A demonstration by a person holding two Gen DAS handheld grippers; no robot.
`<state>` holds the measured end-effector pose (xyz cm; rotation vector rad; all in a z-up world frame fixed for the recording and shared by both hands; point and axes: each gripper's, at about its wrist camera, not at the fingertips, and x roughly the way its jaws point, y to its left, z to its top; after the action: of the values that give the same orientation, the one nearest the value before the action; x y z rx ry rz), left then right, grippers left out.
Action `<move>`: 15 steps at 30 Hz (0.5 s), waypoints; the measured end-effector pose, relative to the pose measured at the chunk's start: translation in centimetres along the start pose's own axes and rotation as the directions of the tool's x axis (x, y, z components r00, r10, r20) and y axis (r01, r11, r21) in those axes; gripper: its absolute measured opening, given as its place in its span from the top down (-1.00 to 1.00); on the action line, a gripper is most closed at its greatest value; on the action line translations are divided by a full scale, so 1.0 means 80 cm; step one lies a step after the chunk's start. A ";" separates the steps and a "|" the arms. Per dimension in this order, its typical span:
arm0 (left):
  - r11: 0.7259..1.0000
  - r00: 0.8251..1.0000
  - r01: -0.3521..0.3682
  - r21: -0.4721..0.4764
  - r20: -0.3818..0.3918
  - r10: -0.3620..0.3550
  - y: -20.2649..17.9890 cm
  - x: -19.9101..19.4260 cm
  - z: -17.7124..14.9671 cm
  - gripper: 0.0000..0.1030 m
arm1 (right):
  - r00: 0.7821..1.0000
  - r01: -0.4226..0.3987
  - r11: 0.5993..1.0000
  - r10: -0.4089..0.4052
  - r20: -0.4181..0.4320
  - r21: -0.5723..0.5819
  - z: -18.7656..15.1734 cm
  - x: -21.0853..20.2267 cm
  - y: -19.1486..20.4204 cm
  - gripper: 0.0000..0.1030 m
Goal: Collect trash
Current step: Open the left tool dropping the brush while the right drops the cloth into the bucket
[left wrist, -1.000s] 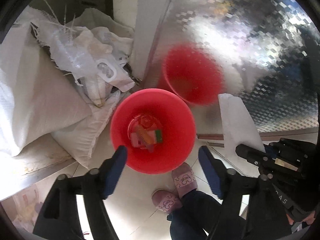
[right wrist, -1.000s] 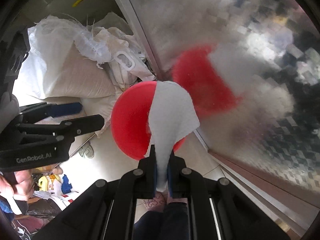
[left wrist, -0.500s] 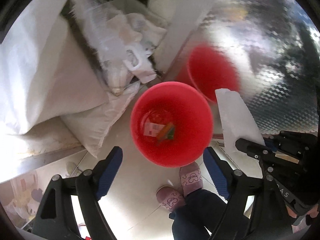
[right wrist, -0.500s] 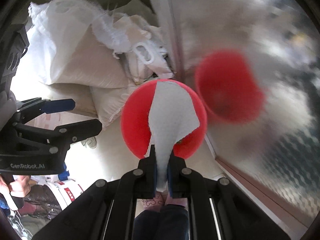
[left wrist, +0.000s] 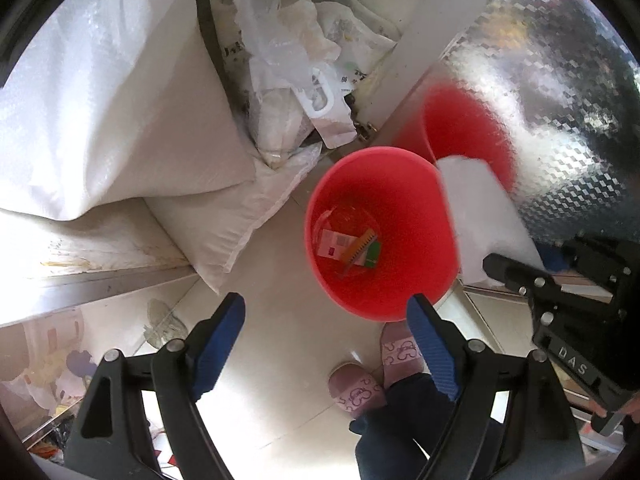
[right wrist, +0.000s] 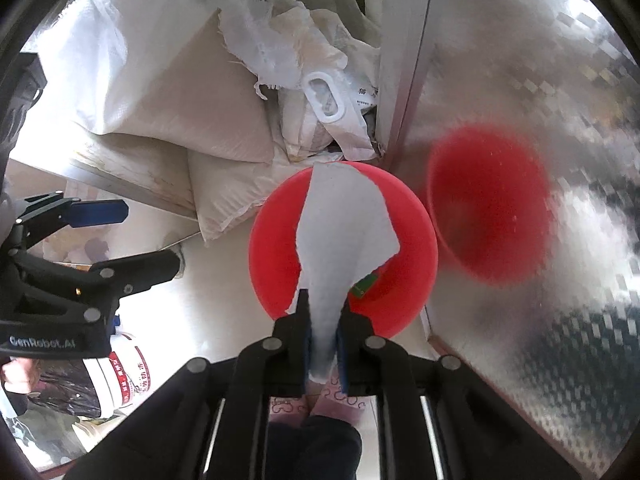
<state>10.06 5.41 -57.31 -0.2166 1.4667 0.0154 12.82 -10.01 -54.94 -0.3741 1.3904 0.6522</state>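
Observation:
A red trash bin [left wrist: 416,208] stands on the floor below both grippers, with small packets and wrappers [left wrist: 348,246] at its bottom. My left gripper [left wrist: 330,320] is open and empty above the bin's near side. My right gripper [right wrist: 324,312] is shut on a white paper tissue [right wrist: 344,228] that hangs over the bin [right wrist: 276,240]. The tissue [left wrist: 480,208] and the right gripper also show at the right of the left wrist view.
White woven sacks [left wrist: 120,100] and crumpled plastic bags [left wrist: 296,64] lie piled left of the bin. A shiny patterned metal panel [left wrist: 560,100] on the right mirrors the bin. The person's pink slippers [left wrist: 360,388] stand on the tiled floor near the bin.
Both grippers have shifted left, so the bin sits further right in the left wrist view and more centred under the held tissue. The tissue stays gripped.

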 end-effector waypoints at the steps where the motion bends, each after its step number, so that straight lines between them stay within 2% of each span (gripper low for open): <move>1: 1.000 1.000 -0.003 -0.004 -0.003 0.003 -0.001 -0.001 -0.001 -0.59 | 1.000 0.008 1.000 -0.008 0.003 -0.001 0.000 0.001 0.001 0.36; 2: 1.000 1.000 -0.001 -0.009 -0.006 0.001 -0.003 -0.001 -0.001 -0.59 | 1.000 0.011 1.000 -0.011 0.006 0.000 -0.001 -0.001 0.001 -0.05; 3: 1.000 1.000 0.005 -0.010 -0.007 -0.005 -0.004 -0.002 -0.001 -0.59 | 1.000 0.016 1.000 -0.016 0.013 0.000 -0.003 -0.002 0.000 -0.27; 9: 1.000 1.000 0.008 -0.006 0.007 -0.008 -0.014 -0.022 -0.008 -0.59 | 1.000 0.010 1.000 -0.011 0.017 0.014 -0.011 -0.019 -0.002 -0.36; 15: 1.000 0.999 0.005 -0.011 0.053 -0.004 -0.027 -0.074 -0.019 -0.59 | 0.999 0.013 0.999 -0.014 0.047 0.031 -0.015 -0.063 0.004 -0.43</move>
<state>8.25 3.75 -51.34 -0.2270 1.4134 0.0251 11.42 -11.52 -50.19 -0.3413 1.3504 0.6244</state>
